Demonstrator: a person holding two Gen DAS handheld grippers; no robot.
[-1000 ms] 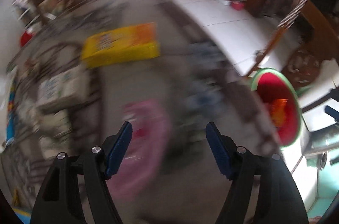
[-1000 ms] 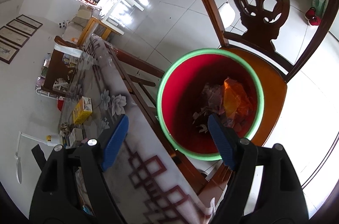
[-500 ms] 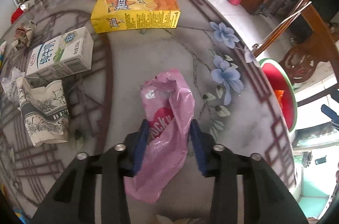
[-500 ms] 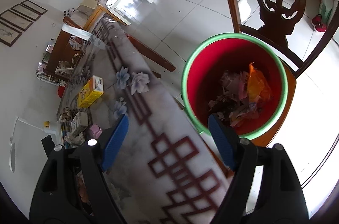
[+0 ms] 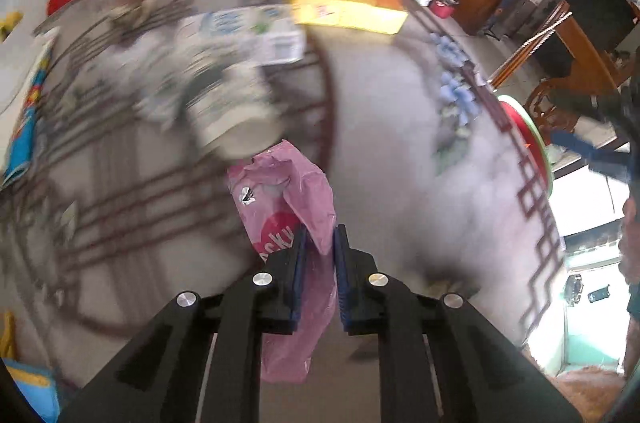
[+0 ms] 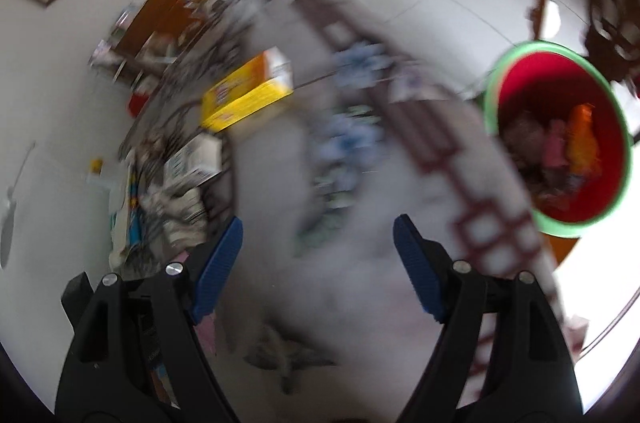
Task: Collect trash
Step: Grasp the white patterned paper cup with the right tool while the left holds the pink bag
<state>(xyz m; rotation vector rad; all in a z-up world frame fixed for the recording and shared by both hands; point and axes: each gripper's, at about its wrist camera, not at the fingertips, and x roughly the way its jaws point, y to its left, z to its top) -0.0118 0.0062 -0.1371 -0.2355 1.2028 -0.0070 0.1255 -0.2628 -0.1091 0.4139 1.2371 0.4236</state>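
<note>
Trash is being gathered piece by piece: the pink wrapper is hanging pinched between the left tongs, clenched tight on its crumpled middle, with one loose end flopping forward and the other drooping below, over the worktop. Around it, blurred by motion, a white carton, a yellow box and some crumpled paper are lying further back on the patterned surface. Off the worktop's right edge, the red bin with a green rim is sitting on a wooden chair, already holding scraps. The right tongs are hovering spread apart with nothing between them, over bare worktop near that edge.

The risk, as I judge it, is the thin film: the grip is biting only a narrow fold, so a quick swing toward the bin could be letting the wrapper slide free or catch on the worktop's edge, dropping it onto the floor instead.
</note>
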